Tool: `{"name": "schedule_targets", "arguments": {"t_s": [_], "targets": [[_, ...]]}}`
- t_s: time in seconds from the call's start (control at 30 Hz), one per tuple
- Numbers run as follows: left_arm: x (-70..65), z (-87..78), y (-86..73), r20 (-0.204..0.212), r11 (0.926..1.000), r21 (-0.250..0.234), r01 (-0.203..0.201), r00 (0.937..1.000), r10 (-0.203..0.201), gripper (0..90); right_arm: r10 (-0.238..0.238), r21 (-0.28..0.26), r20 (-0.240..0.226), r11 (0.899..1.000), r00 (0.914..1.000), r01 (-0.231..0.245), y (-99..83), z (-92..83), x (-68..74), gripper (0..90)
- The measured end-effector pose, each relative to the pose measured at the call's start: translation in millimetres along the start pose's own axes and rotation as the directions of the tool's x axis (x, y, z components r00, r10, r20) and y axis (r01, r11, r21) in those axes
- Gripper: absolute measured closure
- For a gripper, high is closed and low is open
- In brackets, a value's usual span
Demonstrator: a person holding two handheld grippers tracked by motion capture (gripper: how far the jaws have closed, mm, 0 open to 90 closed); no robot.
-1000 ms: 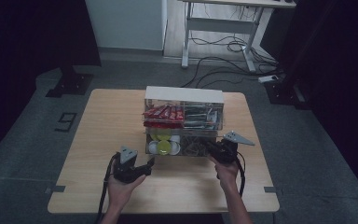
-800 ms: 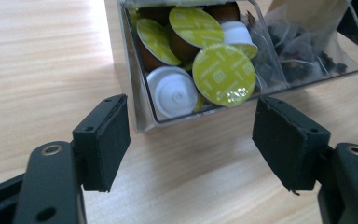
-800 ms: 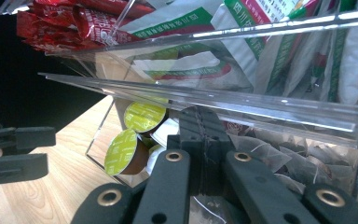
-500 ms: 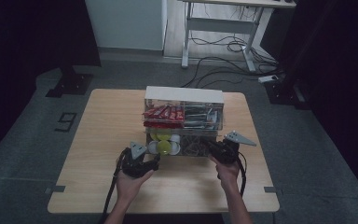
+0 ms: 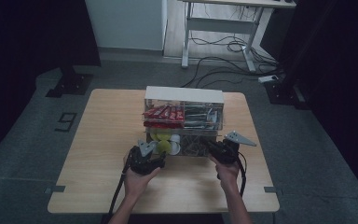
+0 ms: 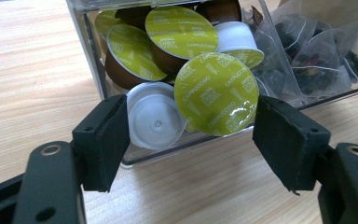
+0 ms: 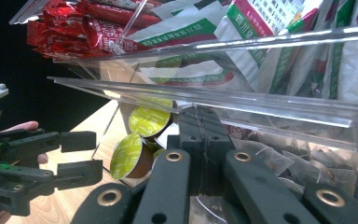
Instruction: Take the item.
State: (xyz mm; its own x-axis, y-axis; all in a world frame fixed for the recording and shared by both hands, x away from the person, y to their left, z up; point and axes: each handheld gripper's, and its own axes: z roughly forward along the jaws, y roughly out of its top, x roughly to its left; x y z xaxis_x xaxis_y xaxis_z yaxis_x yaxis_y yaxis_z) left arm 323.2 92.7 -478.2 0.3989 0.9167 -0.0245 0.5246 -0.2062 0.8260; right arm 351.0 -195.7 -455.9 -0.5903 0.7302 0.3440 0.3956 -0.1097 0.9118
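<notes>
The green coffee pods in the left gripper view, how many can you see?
4 green-lidded pods: the front pod between the open jaws, one above it, one at the left, and one partly hidden at the back corner. More may be buried underneath.

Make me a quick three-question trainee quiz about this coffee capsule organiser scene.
1. True or false: the left gripper is clamped on a capsule.
2. What colour is the lid of the capsule nearest the left gripper's right pad?
A red
B green
C blue
3. What fills the lower compartment beside the capsules?

Key
1. False: the jaws stand open, pads beside a white capsule and the green one.
2. B
3. Tea bags.
</notes>
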Motion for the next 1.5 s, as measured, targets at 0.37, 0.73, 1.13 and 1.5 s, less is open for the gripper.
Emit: {"name": "schedule_targets", "arguments": {"t_s": [0.37, 0.73, 1.13, 1.5], "targets": [[-6.2, 14.0, 2.3, -0.007, 0.9999, -0.008, -0.013, 0.9999, 0.013, 27.6, 0.000, 0.002, 0.000, 1.000, 1.0000, 0.000, -0.3, 0.5, -0.2, 89.3], [-14.8, 26.1, 4.9, -0.019, 0.9998, -0.010, -0.020, 0.9996, 0.019, 27.5, 0.001, 0.004, 0.001, 1.000, 1.0000, -0.001, -0.4, 0.7, -0.2, 89.3], [-22.6, 32.9, 6.3, -0.030, 0.9991, -0.014, -0.041, 0.9987, 0.041, 31.1, -0.006, 0.004, 0.006, 1.000, 1.0000, 0.006, -0.5, 0.9, -0.3, 89.3], [-23.3, 31.3, 2.5, -0.041, 0.9990, -0.036, -0.027, 0.9988, 0.026, 38.0, -0.004, 0.003, 0.007, 1.000, 1.0000, 0.004, -0.6, 0.7, -0.3, 89.3]]}}
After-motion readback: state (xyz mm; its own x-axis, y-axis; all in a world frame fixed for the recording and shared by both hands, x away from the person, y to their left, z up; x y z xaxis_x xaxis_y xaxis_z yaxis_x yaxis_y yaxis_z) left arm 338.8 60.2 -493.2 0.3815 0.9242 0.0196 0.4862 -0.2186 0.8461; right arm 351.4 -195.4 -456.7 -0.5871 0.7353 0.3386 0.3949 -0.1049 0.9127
